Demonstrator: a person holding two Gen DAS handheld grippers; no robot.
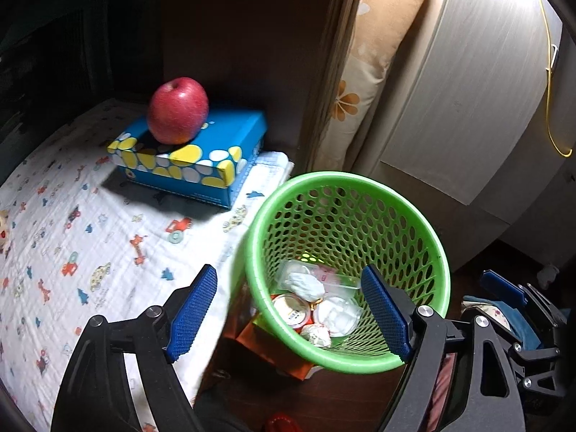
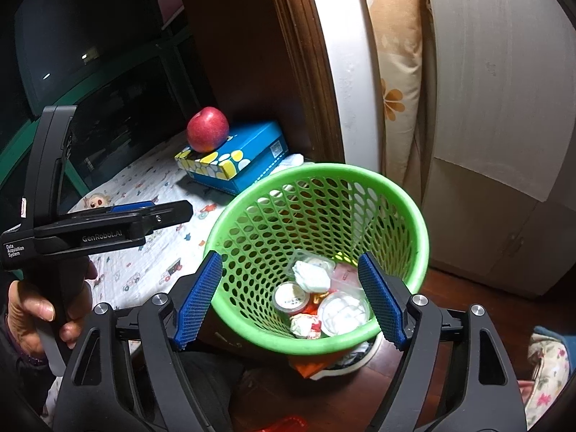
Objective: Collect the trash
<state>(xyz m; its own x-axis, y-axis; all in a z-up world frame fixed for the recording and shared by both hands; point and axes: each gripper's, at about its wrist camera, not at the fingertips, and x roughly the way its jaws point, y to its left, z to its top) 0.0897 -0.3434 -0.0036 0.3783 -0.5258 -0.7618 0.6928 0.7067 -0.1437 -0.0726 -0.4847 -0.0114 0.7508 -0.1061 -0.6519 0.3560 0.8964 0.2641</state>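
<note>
A green mesh basket point(image 1: 345, 180) point(image 2: 316, 171) stands beside a cloth-covered surface. It holds trash point(image 1: 306, 284) point(image 2: 311, 275): a crumpled tissue, small round cups point(image 2: 289, 298) and wrappers. My left gripper point(image 1: 288, 270) hovers over the basket's near left rim, open, with nothing between its blue pads point(image 1: 194, 313). My right gripper point(image 2: 291, 256) hangs open above the basket's near side, also with nothing in it. In the right wrist view, a person's hand point(image 2: 36, 309) holds the left gripper point(image 2: 144, 216) at the left. The left wrist view shows the right gripper point(image 1: 504, 288) at the right edge.
A red apple point(image 1: 178, 109) point(image 2: 208, 127) sits on a blue tissue box point(image 1: 201, 158) point(image 2: 237, 158) on the patterned cloth point(image 1: 90, 237). A small doll point(image 2: 95, 201) lies on the cloth. An orange box point(image 1: 273, 352) lies under the basket. A pale cabinet point(image 1: 468, 108) and a floral pillow point(image 1: 360, 82) stand behind.
</note>
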